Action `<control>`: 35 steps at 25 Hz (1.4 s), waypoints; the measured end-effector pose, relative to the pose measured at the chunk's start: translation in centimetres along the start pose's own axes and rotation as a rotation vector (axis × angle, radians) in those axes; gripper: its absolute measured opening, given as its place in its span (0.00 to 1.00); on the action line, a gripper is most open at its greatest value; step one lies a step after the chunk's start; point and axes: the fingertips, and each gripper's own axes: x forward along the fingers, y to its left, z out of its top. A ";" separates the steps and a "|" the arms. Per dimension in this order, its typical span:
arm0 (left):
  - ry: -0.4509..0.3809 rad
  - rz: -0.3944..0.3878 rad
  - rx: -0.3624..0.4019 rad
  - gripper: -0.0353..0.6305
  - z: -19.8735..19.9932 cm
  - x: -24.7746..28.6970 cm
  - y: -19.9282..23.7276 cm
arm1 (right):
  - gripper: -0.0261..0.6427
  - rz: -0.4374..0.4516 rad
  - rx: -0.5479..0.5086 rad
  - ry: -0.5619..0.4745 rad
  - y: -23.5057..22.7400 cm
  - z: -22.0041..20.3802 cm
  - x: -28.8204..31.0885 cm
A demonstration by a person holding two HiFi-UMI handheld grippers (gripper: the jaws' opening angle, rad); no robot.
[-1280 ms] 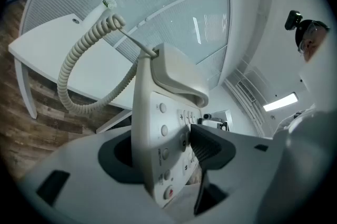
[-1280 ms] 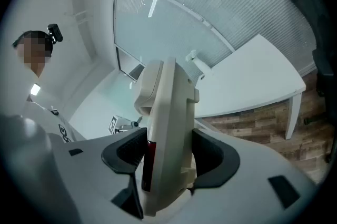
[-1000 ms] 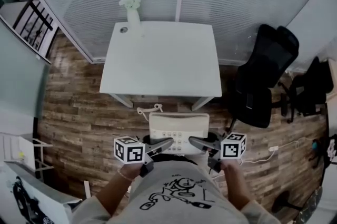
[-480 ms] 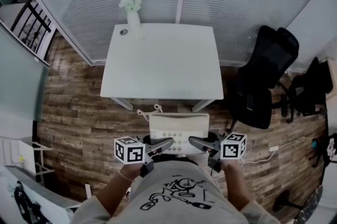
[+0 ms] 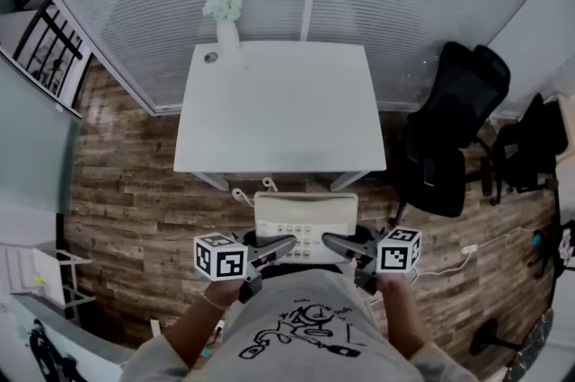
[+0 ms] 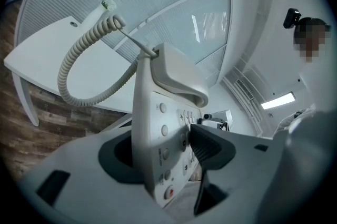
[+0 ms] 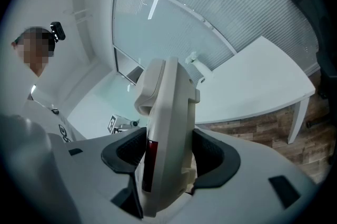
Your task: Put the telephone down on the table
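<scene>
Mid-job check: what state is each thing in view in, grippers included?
telephone: held in the air short of the table, not yet set down.
handset: seated on the telephone's base.
cord: coiled, hanging loose.
left gripper: shut on the telephone.
right gripper: shut on the telephone.
vase: upright at the table's far left corner.

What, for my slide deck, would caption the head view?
The left tool and right tool clamp a cream corded desk telephone just short of the white rectangular table.
</scene>
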 end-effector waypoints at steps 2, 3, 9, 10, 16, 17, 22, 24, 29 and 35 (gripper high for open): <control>0.000 -0.003 -0.003 0.45 0.3 0.1 0.1 | 0.46 -0.001 0.002 -0.005 0.0 0.3 0.1; 0.000 -0.005 -0.003 0.45 0.5 0.1 0.2 | 0.46 0.000 0.002 -0.006 0.0 0.5 0.2; 0.007 -0.009 0.004 0.45 1.7 0.4 0.5 | 0.46 -0.006 0.007 -0.016 -0.3 1.5 0.6; 0.008 -0.007 0.006 0.45 1.8 0.5 0.6 | 0.46 -0.006 0.008 -0.018 -0.5 1.7 0.7; 0.007 -0.001 0.003 0.45 3.2 1.1 1.1 | 0.46 0.000 0.008 -0.021 -1.3 3.0 1.2; 0.007 0.000 0.002 0.45 3.4 1.2 1.2 | 0.46 0.002 0.008 -0.020 -1.4 3.2 1.3; 0.005 0.005 0.006 0.45 4.6 2.1 1.5 | 0.46 0.008 0.008 -0.020 -2.2 4.6 1.3; 0.005 0.009 0.004 0.45 5.2 2.8 1.6 | 0.46 0.010 0.012 -0.018 -2.8 5.1 1.2; 0.003 0.016 -0.004 0.45 6.5 4.4 1.9 | 0.46 0.017 0.019 -0.015 -4.1 6.8 1.0; 0.001 0.028 0.000 0.45 8.7 6.6 2.3 | 0.46 0.031 0.022 -0.007 -6.1 9.3 0.8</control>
